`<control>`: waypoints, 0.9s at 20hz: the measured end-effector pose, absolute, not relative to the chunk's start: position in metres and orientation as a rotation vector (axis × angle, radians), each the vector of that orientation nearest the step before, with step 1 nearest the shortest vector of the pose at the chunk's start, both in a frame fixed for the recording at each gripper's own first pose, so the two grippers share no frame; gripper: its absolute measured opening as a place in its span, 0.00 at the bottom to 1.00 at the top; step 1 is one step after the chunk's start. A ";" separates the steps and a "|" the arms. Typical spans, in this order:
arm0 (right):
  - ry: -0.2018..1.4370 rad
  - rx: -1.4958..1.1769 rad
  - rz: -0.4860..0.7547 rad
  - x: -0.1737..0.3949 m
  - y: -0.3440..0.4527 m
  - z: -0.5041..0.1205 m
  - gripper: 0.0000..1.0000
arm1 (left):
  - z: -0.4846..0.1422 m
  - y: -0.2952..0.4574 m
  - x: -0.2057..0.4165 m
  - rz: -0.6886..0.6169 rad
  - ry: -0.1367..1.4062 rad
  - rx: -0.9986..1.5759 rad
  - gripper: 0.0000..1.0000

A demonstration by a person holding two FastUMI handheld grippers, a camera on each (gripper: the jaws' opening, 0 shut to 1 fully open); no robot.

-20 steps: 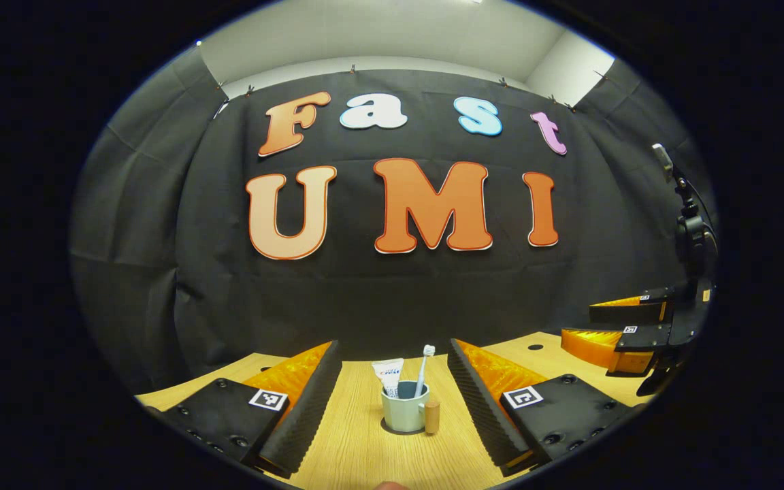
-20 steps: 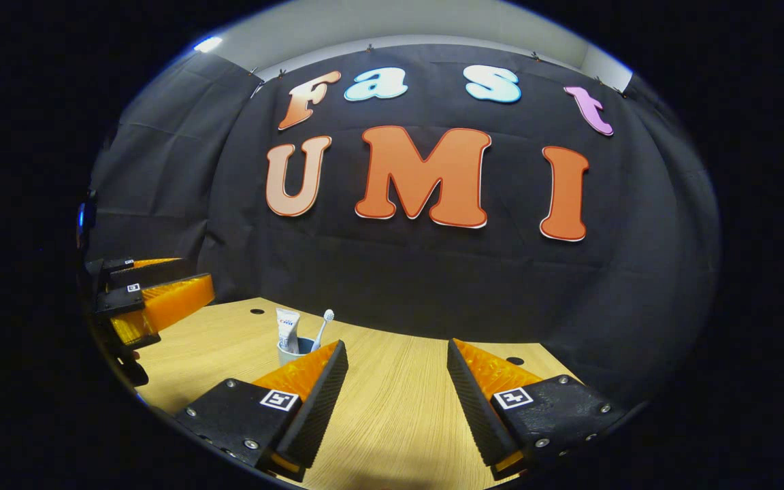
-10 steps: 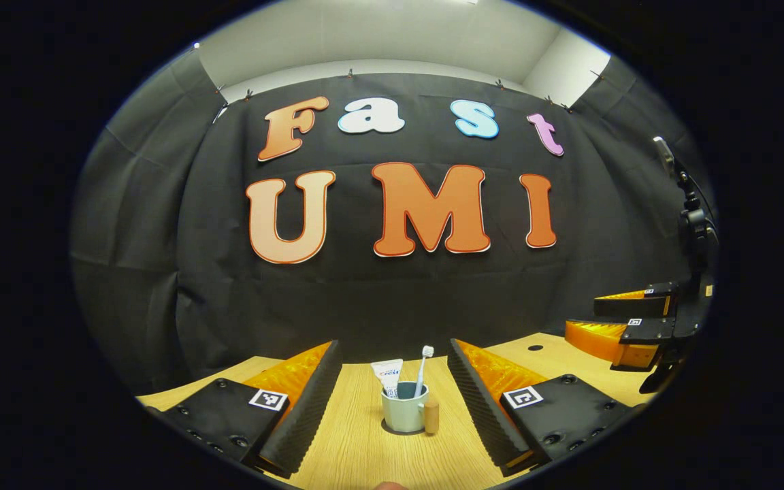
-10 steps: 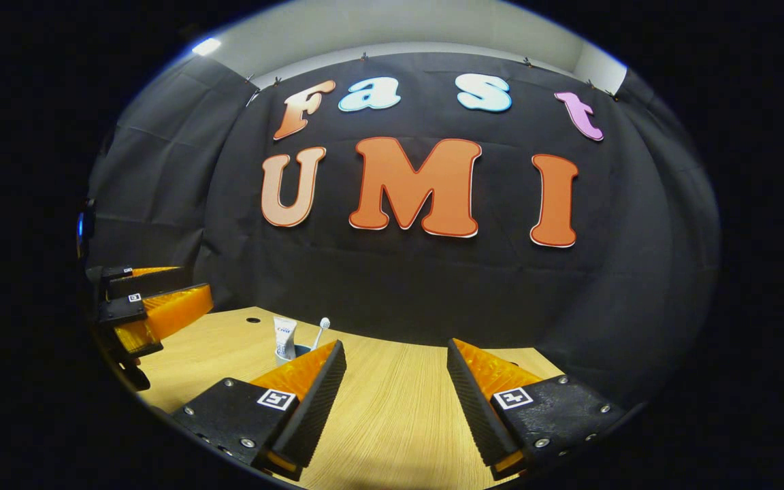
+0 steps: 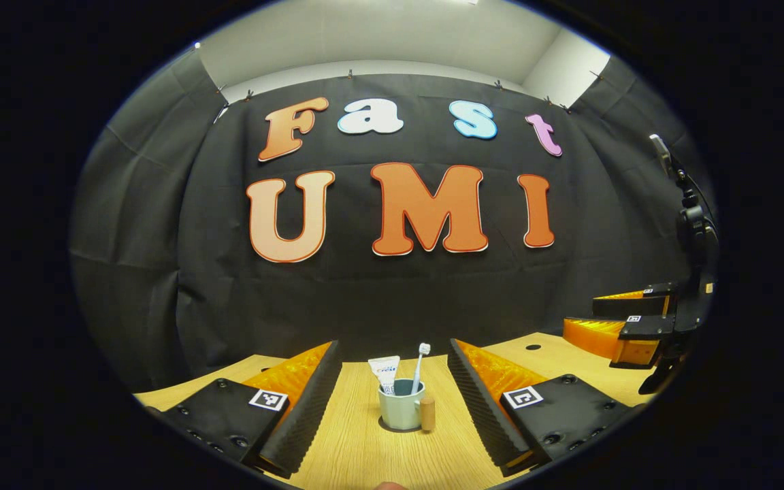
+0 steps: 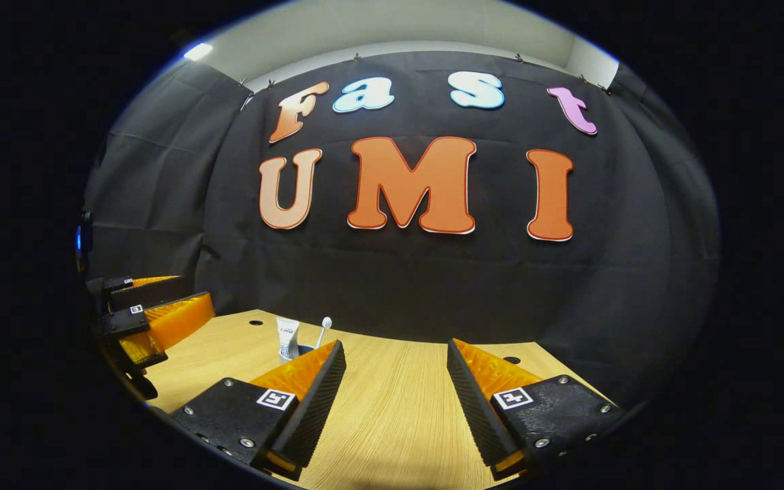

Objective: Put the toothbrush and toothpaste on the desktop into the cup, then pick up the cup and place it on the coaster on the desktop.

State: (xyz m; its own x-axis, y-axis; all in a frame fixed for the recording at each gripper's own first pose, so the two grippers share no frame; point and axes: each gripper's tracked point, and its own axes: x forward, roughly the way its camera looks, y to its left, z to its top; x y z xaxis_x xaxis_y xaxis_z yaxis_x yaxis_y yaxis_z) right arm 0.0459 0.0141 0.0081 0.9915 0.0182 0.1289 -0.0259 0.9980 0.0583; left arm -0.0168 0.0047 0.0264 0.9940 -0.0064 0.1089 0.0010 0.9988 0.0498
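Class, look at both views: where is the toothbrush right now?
The toothbrush stands head-up in the cup, right of the toothpaste, on the desktop ahead of the left gripper.

Bare desktop (image 5: 358,449) lies between the spread fingers up to the cup (image 5: 401,408), which blocks the lane.

Colours, taking the cup as landmark.

Cup (image 5: 400,414): pale grey-green outside, darker blue-grey inside; its handle (image 5: 427,414) is light brown, wood-toned.

Toothpaste (image 5: 385,371), standing in the cup: white tube with small red and blue print.

Toothbrush (image 5: 419,367), also in the cup: white head, pale shaft.

Coaster (image 5: 392,428), under the cup: a thin dark edge, colour uncertain.

Counter (image 5: 365,449), around the cup: light yellowish wood with fine straight grain; two small dark round holes behind the cup.

Wall cloth (image 6: 378,286), behind the cup: black and creased; the ceiling strip above it is off-white.
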 end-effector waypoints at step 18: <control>-0.123 0.058 0.019 0.043 0.019 0.016 0.90 | 0.023 0.015 -0.020 0.013 -0.104 0.030 1.00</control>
